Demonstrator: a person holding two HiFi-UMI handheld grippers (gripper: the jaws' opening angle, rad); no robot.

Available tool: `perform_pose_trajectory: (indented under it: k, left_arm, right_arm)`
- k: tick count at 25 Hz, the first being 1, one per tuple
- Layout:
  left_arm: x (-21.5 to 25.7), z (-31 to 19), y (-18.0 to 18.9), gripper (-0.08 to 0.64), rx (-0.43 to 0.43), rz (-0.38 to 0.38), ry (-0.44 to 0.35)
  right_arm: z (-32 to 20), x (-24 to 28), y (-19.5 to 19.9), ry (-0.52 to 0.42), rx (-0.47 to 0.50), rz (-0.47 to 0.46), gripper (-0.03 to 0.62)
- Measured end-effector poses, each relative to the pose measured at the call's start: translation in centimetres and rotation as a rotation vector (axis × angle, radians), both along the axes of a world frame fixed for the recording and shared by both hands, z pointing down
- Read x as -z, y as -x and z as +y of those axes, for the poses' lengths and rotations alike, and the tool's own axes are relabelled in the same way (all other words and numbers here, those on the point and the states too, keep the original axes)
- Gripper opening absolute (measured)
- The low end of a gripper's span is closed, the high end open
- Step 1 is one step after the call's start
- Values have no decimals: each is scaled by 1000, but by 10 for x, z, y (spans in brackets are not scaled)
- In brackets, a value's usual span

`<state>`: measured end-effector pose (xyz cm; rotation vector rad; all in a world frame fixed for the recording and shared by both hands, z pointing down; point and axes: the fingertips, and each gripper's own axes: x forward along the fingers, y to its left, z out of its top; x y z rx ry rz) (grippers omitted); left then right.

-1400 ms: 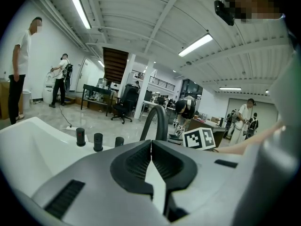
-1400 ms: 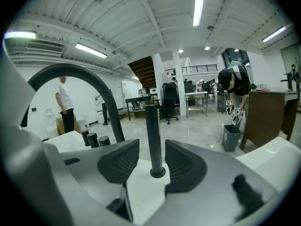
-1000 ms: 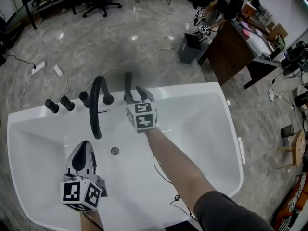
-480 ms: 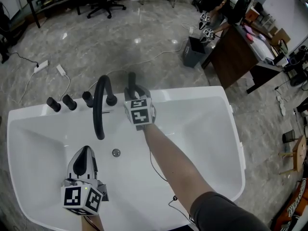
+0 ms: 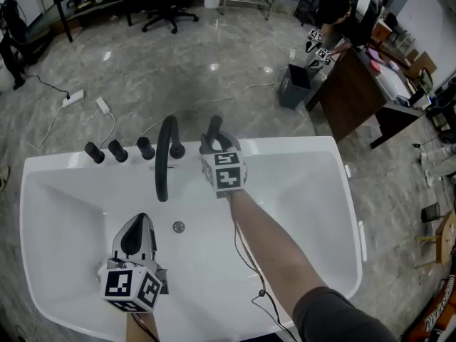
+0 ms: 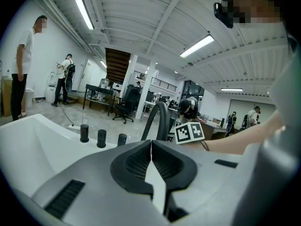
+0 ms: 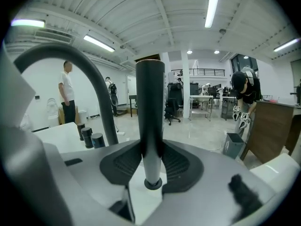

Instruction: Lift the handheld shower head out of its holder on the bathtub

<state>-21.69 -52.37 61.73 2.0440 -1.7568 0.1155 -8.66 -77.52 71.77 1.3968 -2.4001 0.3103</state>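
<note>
Handheld shower head (image 7: 150, 102): black stick, on the far rim of the bathtub (image 5: 335, 191), just right of the arched faucet (image 5: 164, 164). In the head view only its upper end (image 5: 213, 129) clears the right gripper (image 5: 212, 145), and the holder is hidden behind the jaws. In the right gripper view a dark ring sits at the foot of the handle; cannot tell whether that is the holder or whether the handle is seated in it. Right gripper (image 7: 151, 149) jaws closing, pads against both sides of the handle. Left gripper (image 6: 151, 142) clenched, tips meeting on nothing, low over the white basin (image 5: 141, 223). Three black knobs (image 5: 118, 150) left of the faucet. Beyond the tub: glossy grey stone floor (image 5: 178, 70), power strip (image 5: 73, 97) and cables at left, bin (image 5: 294, 85) and a bent-over person (image 5: 342, 9) at a desk, upper right. Long axis of the shower head upright, flat top end up.
</note>
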Motion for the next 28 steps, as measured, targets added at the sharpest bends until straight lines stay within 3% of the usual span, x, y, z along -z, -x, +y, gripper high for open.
perform_pose_trajectory:
  k: [9, 23, 28]
  left_arm:
    - [44, 21, -12, 15, -26, 28, -27]
    - [95, 78, -22, 15, -76, 85, -39]
    - [121, 102, -26, 15, -138, 98, -55]
  right_arm:
    - [30, 82, -13, -49, 29, -28, 140]
    - [137, 184, -19, -122, 47, -51, 140]
    - [186, 221, -26, -137, 23, -86, 140]
